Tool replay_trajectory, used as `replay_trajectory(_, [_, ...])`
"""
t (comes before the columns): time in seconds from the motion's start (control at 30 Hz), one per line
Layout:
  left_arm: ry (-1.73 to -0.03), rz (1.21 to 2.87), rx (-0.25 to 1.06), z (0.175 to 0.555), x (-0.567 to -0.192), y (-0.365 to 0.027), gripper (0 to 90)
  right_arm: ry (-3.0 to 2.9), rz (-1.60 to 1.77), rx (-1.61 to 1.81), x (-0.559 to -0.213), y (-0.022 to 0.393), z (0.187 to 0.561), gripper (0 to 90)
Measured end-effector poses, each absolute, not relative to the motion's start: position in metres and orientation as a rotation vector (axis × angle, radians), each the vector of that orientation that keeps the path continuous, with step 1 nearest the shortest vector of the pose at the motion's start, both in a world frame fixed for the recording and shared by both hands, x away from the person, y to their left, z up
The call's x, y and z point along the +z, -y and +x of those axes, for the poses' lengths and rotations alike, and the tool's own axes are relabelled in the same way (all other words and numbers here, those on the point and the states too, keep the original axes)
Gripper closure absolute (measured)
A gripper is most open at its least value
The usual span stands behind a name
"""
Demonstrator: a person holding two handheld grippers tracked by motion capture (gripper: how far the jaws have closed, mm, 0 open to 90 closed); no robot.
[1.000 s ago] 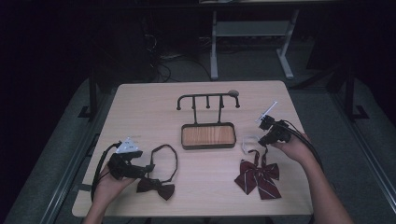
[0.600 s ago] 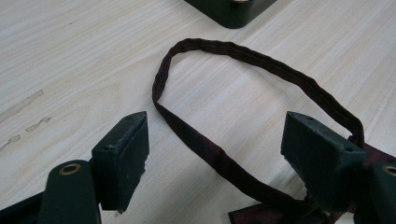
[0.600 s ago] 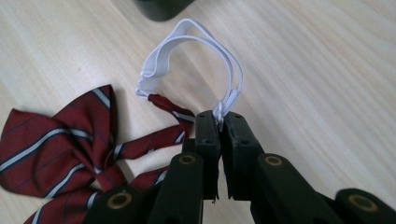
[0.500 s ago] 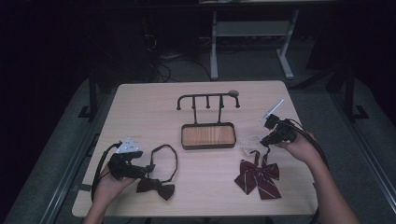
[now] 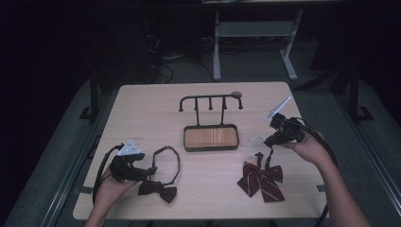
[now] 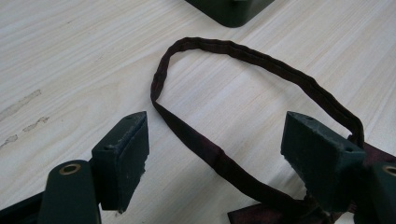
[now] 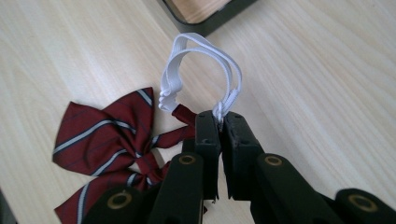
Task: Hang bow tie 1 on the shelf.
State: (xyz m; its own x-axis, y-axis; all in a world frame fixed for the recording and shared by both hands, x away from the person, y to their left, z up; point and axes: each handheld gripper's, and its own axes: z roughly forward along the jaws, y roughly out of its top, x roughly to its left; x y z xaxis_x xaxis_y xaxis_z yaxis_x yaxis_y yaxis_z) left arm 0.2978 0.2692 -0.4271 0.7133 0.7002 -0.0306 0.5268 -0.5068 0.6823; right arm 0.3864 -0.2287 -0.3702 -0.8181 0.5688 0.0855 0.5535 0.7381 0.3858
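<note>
A pale wooden table [image 5: 142,113] is set in a dark room. Nearest the person, at the left, the left gripper [image 5: 150,170] is held low with its jaws spread wide, and the strap [image 6: 224,98] of a dark bow tie [image 5: 158,190] is seen lying between them. At the right, a striped red bow tie [image 5: 261,178] lies flat on the table, while its white elastic loop [image 7: 201,70] is pinched between the pressed-together jaws of the right gripper [image 5: 267,141]. Farther off, in the middle, a hook rack with a wooden tray base [image 5: 211,137] is placed, and beyond the table the legs of a white stand [image 5: 255,29] are visible.
</note>
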Motion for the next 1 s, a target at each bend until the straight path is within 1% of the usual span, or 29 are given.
replay_trajectory(1.0, [-0.922,2.228,0.326,0.297,-0.427,-0.268,23.9,-2.873,0.757,0.681,-0.308,0.211,0.366,84.9])
